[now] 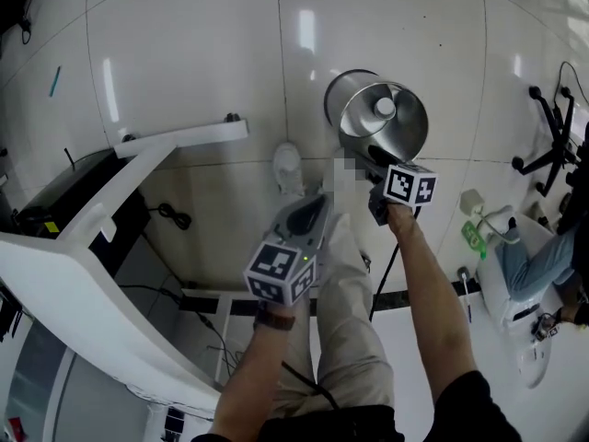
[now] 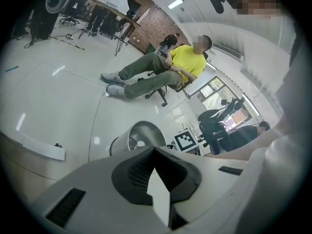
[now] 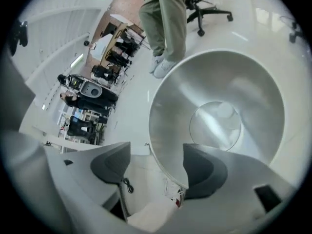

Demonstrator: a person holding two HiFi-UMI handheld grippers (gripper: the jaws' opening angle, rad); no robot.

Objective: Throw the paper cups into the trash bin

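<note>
Clearly, paper cup [image 3: 225,112] lies inside trash bin [image 3: 170,101], beyond right hand-held gripper [image 3: 156,172].

A white desk [image 1: 55,288] filled the lower left below me, with a black cable [image 1: 173,215] coiled on the floor beside it. A black chair base [image 1: 553,155] stood at the right edge (partly cut off). In the left gripper view, upper middle, a person in a yellow shirt [image 2: 187,62] sat.

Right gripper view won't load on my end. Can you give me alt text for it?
The right tongs stand open and empty, pointing into the mouth of a round, shiny metal trash bin with a white paper cup lying at its bottom. Beyond the bin are a person's legs in olive trousers and a black office chair on a glossy white floor.
</note>
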